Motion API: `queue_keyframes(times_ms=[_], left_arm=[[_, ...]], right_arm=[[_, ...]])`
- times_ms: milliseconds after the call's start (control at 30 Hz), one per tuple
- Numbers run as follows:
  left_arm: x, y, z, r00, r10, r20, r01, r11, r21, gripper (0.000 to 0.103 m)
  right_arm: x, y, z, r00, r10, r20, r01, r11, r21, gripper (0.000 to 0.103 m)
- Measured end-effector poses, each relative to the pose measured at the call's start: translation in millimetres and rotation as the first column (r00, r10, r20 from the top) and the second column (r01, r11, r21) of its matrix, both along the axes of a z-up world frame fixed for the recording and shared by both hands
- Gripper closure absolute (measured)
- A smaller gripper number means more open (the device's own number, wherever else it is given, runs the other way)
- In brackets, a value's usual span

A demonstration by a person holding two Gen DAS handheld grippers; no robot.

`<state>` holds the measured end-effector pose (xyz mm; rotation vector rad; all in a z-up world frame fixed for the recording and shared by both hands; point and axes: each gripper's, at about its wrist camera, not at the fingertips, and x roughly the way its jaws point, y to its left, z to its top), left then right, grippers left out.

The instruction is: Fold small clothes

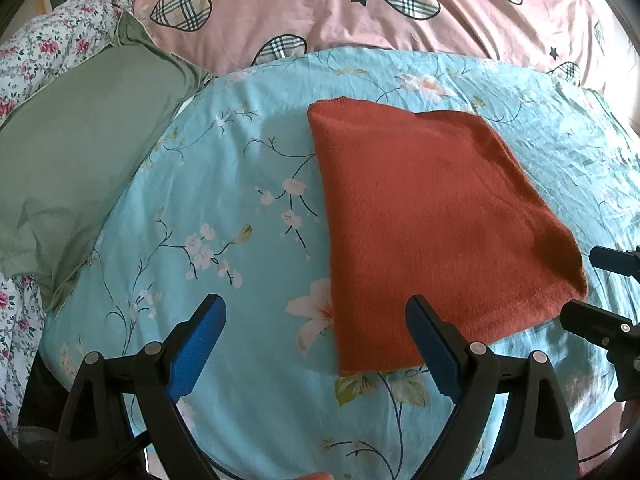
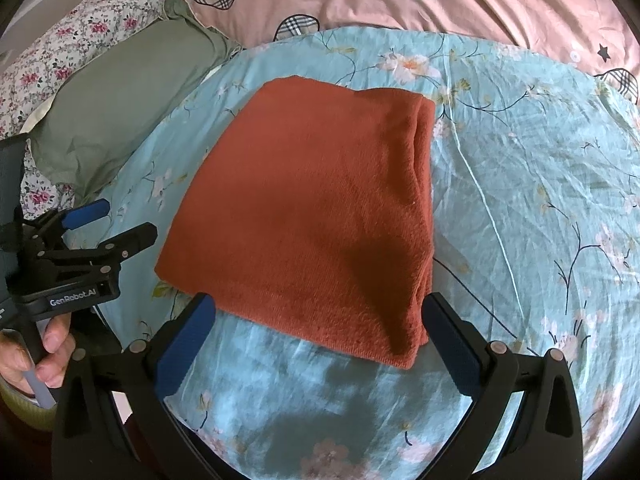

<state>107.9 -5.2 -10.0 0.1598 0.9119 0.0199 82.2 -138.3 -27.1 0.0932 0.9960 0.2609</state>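
Item 1: rust-orange knit garment (image 1: 432,216), folded into a rough rectangle, flat on turquoise floral sheet (image 1: 224,184); layered fold edges stacked along its right side in right wrist view (image 2: 320,216).

Item 2: left gripper (image 1: 316,344), jaws spread wide, nothing between them; right finger tip over garment's near-left edge, left finger over bare sheet. Seen also from right wrist view (image 2: 122,222), just beside garment's left edge, apart from it, with a hand (image 2: 44,344) on its handle.

Item 3: right gripper (image 2: 320,320), jaws spread wide, straddling garment's near edge without pinching it; contact with cloth unclear. Tips visible at far right of left wrist view (image 1: 588,284), just beside garment's near-right corner.

Item 4: sage-green pillow (image 1: 80,152), left of sheet.

Item 5: pink quilt with plaid hearts (image 1: 360,4), beyond sheet.

Item 6: small-flower print bedding (image 1: 52,40), far left.
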Motion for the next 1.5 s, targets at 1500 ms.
queue_keyframes(times_ms=[1500], left_arm=[[-18.3,4.6,16.9,0.998,-0.041,0.043,0.043,0.998,-0.050,0.011]], right_arm=[[-9.5,4.7,11.3,1.000,0.009,0.021,-0.009,1.000,-0.001,0.000]])
